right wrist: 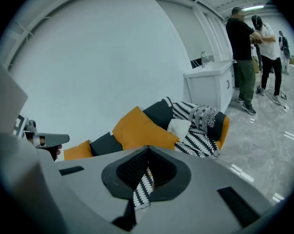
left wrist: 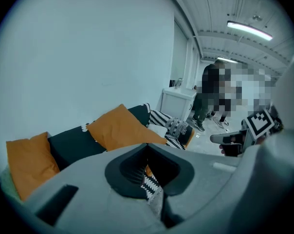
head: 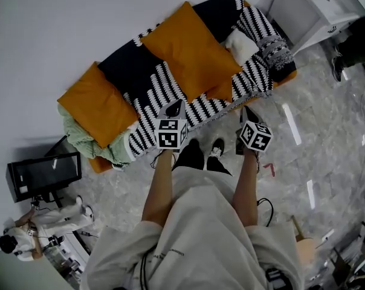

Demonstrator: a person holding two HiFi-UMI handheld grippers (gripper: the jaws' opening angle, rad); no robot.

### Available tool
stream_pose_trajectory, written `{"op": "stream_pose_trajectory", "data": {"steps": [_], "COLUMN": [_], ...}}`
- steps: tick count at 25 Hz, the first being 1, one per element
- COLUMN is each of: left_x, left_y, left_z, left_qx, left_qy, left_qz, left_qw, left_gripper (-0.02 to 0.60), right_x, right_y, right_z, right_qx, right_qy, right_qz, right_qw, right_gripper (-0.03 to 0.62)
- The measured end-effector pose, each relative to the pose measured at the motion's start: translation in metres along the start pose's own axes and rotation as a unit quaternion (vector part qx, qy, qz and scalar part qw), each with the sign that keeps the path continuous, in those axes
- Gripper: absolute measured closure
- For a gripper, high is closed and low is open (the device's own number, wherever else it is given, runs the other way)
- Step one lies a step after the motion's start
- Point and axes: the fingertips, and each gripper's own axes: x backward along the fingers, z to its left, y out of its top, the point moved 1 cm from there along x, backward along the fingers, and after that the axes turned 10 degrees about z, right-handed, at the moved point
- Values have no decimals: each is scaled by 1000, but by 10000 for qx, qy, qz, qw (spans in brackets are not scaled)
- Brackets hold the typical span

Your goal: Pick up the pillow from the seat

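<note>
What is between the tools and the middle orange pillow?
Nothing visible. The middle pillow lies in the open on top of the striped blanket. The left tool and the right tool hang by the blanket's front edge, and only flat blanket lies between them and the pillow.

The pillow [head: 191, 47] is matt cloth, the floor [head: 327, 162] glossy stone.

I wear a loose off-white T-shirt [head: 200, 222] with small dark print toward seven o'clock, and dark shoes [head: 217, 147]. My left tool [head: 175, 109] and right tool [head: 248, 111] each carry a black-and-white marker cube [head: 170, 133].
</note>
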Motion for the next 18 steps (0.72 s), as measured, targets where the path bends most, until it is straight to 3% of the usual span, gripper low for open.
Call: {"op": "stream_pose_trajectory", "data": {"steps": [12, 18], "left_x": [-67, -97], "left_y": [42, 57], "left_z": [-25, -25], "left_qx": [-235, 63], "left_qy": [-455, -548], "left_qz": [-72, -27], "left_qw": [9987, 9985], "left_gripper": [572, 572], "right_x": [-14, -16], "right_y": [29, 63], "right_z": [-47, -61], "right_qx": [23, 323], "right_qy": [-410, -560], "right_qz": [-80, -44], "right_qw": [9991, 9979], "right_gripper": [586, 587]}}
